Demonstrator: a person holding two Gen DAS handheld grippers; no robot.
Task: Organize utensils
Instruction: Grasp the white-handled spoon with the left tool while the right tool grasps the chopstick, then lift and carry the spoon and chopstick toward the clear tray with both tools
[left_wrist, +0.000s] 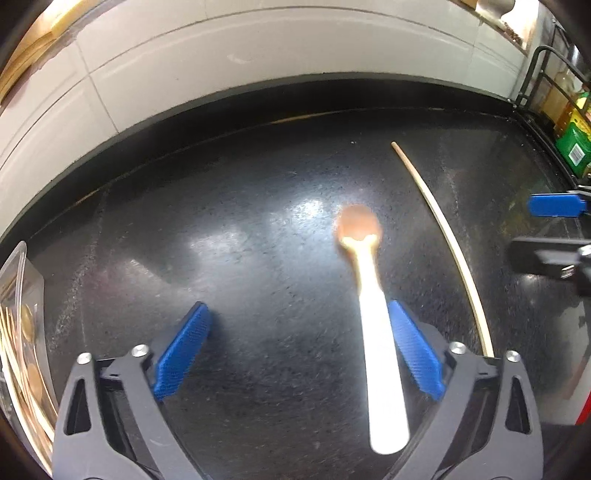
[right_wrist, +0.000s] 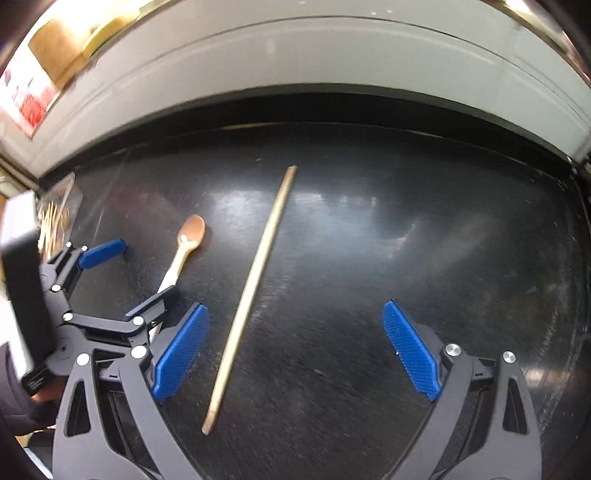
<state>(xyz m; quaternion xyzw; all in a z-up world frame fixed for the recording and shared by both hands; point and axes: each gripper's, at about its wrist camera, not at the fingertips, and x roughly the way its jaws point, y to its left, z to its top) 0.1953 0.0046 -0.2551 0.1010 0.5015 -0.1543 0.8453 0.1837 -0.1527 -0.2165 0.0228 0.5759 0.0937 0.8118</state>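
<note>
A small wooden spoon with a pale handle and brown bowl (left_wrist: 369, 295) lies on the glossy black countertop (left_wrist: 240, 258), in the lower centre-right of the left wrist view. Its long axis runs up the frame, bowl away from the camera, handle end nearest. The left gripper (left_wrist: 299, 347) stands wide, nothing pressed between its blue ribbed pads (left_wrist: 184, 350); the handle sits inside the gap, close along the right-hand pad and well apart from the left-hand one.

A long thin wooden stick (right_wrist: 251, 291) lies just right of the spoon, slanting from lower left to upper centre in the right wrist view. The right gripper (right_wrist: 295, 350) is also wide and empty, the stick lying between its pads, nearer the left-hand one.

A clear plastic container of wooden utensils (left_wrist: 18, 332) sits at the lower left edge, probably the destination. The left hand looks better placed for the spoon, the right for the stick.
</note>
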